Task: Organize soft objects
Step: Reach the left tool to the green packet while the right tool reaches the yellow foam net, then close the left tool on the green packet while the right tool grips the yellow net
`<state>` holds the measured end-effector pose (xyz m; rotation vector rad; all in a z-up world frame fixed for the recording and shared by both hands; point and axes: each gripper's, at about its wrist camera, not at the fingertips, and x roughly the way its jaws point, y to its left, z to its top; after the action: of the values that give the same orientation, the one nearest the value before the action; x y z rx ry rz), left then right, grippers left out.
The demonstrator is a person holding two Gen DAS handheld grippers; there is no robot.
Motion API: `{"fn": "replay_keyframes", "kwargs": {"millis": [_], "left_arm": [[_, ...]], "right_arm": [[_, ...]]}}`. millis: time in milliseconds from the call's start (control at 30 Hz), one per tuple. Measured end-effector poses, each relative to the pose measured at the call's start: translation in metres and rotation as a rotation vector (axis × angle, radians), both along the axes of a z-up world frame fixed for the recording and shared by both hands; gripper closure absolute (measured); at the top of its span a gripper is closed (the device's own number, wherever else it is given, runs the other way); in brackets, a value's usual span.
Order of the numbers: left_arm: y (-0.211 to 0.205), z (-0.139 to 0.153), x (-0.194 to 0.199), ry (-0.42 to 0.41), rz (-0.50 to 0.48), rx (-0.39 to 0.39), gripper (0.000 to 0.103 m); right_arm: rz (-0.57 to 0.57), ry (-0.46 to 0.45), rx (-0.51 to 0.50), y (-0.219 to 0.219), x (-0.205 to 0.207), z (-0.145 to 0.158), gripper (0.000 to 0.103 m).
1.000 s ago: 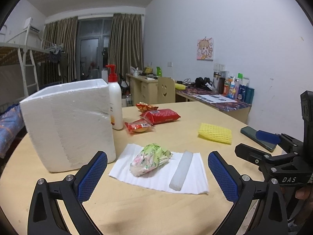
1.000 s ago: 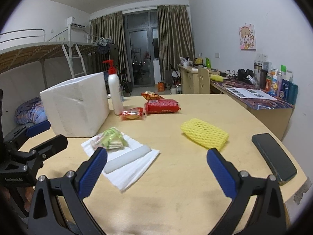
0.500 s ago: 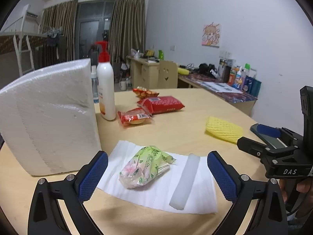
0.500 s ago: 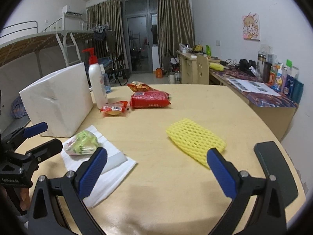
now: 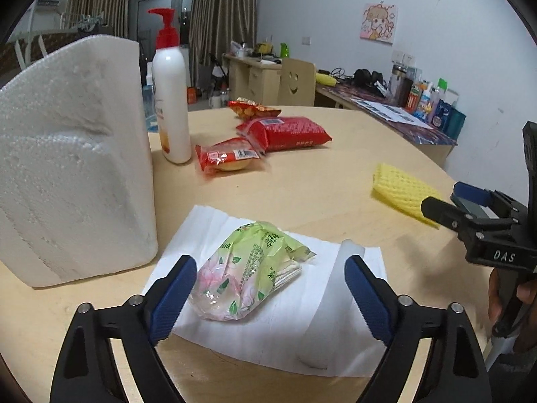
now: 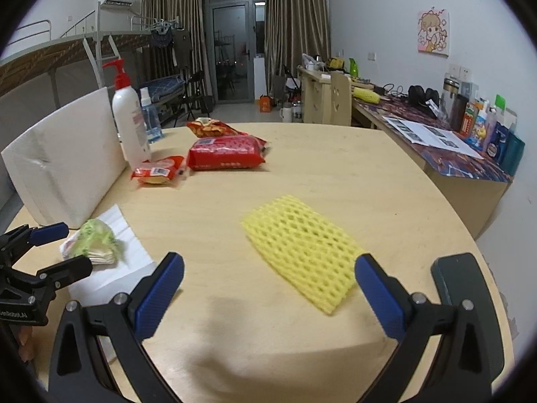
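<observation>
A green and pink tissue pack (image 5: 248, 272) lies on a white foam sheet (image 5: 208, 231), with a white foam stick (image 5: 332, 288) beside it on the right. My left gripper (image 5: 270, 297) is open, low over the sheet, its pads on either side of the pack and stick. A yellow foam net (image 6: 302, 252) lies flat on the table. My right gripper (image 6: 268, 294) is open just in front of the net's near end. The net also shows in the left wrist view (image 5: 401, 189), and the pack in the right wrist view (image 6: 94, 243).
A big white foam box (image 5: 70, 164) stands at the left. A pump bottle (image 5: 171, 100) and three red snack packs (image 5: 285, 132) lie behind. A dark phone (image 6: 466, 288) lies near the table's right edge. A desk (image 6: 436, 141) with bottles stands at the right.
Both grippers have moved forward and down. The left one has closed in on the tissue pack. The right one has swung right, onto the yellow net.
</observation>
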<state>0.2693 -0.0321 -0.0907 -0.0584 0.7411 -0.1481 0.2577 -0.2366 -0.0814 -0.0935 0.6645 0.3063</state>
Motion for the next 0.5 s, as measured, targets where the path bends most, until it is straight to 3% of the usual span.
{"fn": "replay_keyframes", "kwargs": {"millis": [500], "left_arm": [[0.008,-0.008,0.012,0.071,0.024,-0.017,0.025]], "right_arm": [[0.012,0.062,-0.037,-0.003,0.034,-0.010,0.000]]}}
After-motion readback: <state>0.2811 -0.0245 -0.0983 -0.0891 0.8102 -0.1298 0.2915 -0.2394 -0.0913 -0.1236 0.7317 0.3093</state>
